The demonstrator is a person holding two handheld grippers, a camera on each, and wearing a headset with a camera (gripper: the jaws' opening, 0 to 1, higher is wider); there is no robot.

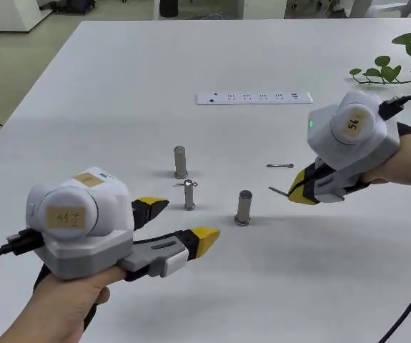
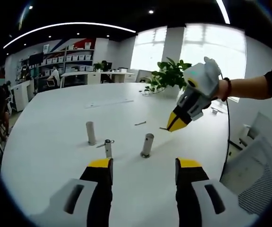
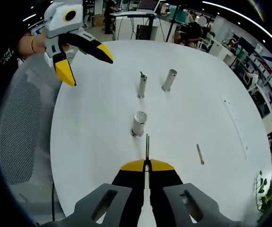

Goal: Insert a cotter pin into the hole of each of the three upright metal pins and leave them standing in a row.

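Three upright metal pins stand on the white table point(image 1: 119, 107): a back pin point(image 1: 180, 161), a middle pin point(image 1: 189, 194) with a cotter pin through its top, and a right pin point(image 1: 244, 207). My right gripper point(image 1: 301, 191) is shut on a cotter pin point(image 1: 278, 191) that points at the right pin, a short way from it. The right gripper view shows that held cotter pin point(image 3: 147, 146) just short of the nearest pin point(image 3: 138, 124). A loose cotter pin point(image 1: 279, 166) lies on the table. My left gripper point(image 1: 179, 223) hovers open near the pins, holding nothing.
A white power strip point(image 1: 254, 98) lies at the back of the table. A green plant point(image 1: 398, 64) reaches in at the far right edge. Cables trail from both grippers. Office desks and shelves point(image 2: 60, 71) stand beyond the table.
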